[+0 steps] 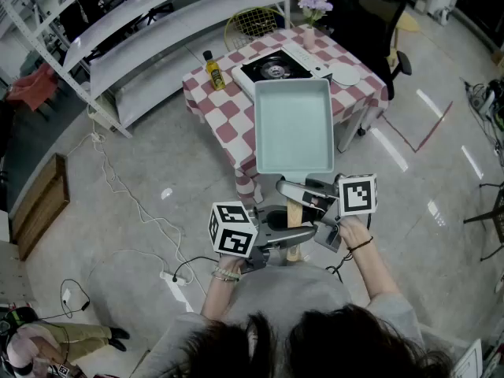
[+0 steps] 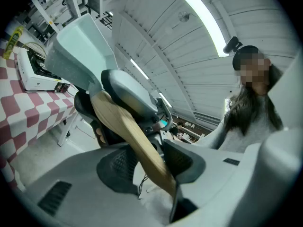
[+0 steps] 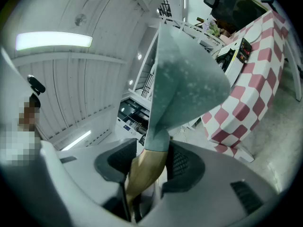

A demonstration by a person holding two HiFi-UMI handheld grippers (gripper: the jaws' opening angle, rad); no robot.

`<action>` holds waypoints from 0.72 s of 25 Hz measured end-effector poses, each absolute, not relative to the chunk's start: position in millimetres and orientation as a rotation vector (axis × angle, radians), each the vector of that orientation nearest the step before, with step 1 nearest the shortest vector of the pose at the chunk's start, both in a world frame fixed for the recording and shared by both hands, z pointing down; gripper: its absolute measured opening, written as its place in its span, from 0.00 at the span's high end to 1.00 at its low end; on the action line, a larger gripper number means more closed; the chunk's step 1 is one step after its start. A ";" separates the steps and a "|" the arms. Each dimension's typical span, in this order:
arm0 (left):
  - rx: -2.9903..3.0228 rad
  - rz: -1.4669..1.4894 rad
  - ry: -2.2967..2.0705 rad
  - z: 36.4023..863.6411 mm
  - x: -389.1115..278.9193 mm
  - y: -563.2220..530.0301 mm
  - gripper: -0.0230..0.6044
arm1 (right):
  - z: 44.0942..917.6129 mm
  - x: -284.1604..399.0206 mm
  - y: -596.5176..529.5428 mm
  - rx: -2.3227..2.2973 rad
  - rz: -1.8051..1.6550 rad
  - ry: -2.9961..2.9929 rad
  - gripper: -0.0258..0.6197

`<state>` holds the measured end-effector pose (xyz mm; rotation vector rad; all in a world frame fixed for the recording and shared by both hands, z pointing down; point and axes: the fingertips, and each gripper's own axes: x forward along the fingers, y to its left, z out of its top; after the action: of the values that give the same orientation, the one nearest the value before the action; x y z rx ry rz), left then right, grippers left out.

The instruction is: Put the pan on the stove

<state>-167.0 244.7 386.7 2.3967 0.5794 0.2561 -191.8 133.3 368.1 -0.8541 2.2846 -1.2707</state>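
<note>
A pale blue-green rectangular pan (image 1: pixel 293 124) with a wooden handle (image 1: pixel 293 215) hangs in the air in front of the checked table (image 1: pixel 216 109). Its far end reaches over the table's near edge. The white portable stove (image 1: pixel 276 69) with a black burner stands on the table beyond the pan. My right gripper (image 1: pixel 295 195) is shut on the handle close to the pan. My left gripper (image 1: pixel 285 240) is shut on the handle's end. In the left gripper view the handle (image 2: pixel 132 141) runs between that gripper's pads (image 2: pixel 182 160). In the right gripper view the handle (image 3: pixel 147 169) is pinched below the pan (image 3: pixel 184 79).
On the table stand a yellow bottle (image 1: pixel 213 71), a vase of purple flowers (image 1: pixel 313 10) and a white plate (image 1: pixel 345 75). A black office chair (image 1: pixel 382 38) is behind the table, white shelving (image 1: pixel 142 22) to the left. Cables and a power strip (image 1: pixel 177 278) lie on the floor.
</note>
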 end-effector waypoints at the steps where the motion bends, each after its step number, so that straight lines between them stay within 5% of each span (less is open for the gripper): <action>1: 2.396 0.257 0.580 387.4 -166.8 244.9 0.67 | 369.3 -190.9 133.3 -0.860 -1.270 2.286 0.67; 18: 2.392 0.255 0.525 389.3 -139.7 254.7 0.67 | 381.0 -160.9 142.9 -0.894 -1.294 2.330 0.67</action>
<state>-139.7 254.7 389.3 2.3915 0.5253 0.2545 -160.9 142.9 381.0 -0.8943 2.3300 -1.2941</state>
